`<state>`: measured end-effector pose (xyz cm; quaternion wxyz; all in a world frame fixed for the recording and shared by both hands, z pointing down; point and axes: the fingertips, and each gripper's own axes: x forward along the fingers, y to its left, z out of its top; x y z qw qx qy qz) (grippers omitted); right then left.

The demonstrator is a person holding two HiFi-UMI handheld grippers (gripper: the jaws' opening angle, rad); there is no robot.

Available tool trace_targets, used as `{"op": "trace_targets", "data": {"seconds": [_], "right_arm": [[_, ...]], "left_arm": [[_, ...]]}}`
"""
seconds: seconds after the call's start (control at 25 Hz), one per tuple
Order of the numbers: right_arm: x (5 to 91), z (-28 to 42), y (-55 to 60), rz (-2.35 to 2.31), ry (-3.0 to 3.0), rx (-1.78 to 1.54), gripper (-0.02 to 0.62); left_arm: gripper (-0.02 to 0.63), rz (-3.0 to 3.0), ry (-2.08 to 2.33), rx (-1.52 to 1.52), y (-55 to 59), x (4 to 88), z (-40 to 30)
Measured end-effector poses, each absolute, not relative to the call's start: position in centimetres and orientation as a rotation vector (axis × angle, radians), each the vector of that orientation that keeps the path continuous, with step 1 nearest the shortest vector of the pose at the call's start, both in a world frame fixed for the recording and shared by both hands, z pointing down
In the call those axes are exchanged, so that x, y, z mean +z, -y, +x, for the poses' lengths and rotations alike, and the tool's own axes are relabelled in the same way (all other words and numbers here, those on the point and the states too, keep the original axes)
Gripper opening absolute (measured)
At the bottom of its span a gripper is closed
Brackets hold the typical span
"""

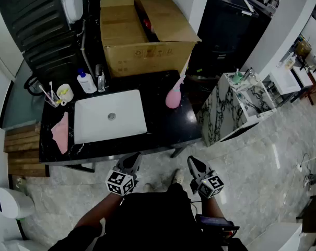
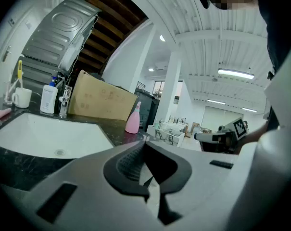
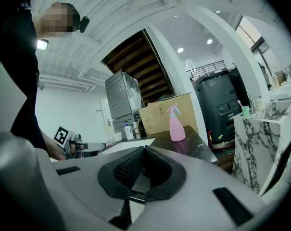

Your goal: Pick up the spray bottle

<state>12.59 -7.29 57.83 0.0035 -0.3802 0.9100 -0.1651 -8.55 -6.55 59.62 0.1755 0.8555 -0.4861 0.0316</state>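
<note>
**Approaching the spray bottle (image 1: 173,97) with nothing yet being held**

Nothing is being gripped at this moment. In the head view the left claw (image 1: 135,160) and the right claw (image 1: 194,163) are being held low in the frame, just below the front edge of the dark counter (image 1: 163,132), and neither is touching anything. In each claw's own view the two jaws are being kept narrow, pads meeting with nothing between them.

The step in hand is judged to be the approach. The right claw looks the better placed for it. Its jaws would need to be spread wide before arrival, since the bottle swells toward its base. The grip is probably best taken on the slimmer upper body, below the trigger head, with the bottle centred between the pads before they are closed. A slow, level advance is advised, because a tall, light bottle is easily tipped over or pushed toward the cardboard box (image 1: 147,41) behind it.

The bottle, pink with a pale trigger head, is standing upright on the counter. It is to the right of the white sink (image 1: 109,117) and near the counter's right edge. In the head view it is sitting above and slightly left of the right claw, well apart from it. It is up and to the right of the left claw, also well apart. In the right gripper view it is being shown just right of centre, above the jaw tips. In the left gripper view it is appearing small, a little left of centre, above the jaws.
</note>
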Motion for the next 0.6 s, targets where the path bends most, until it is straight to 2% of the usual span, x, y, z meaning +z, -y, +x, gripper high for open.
{"op": "trace_targets", "data": {"seconds": [0.6], "right_arm": [[57.4,12.9,5.0,-1.26,-2.822,-0.529,0.026]], "left_arm": [[0.008,2.435,1.344,0.073,4.9,59.7,-8.6]]}}
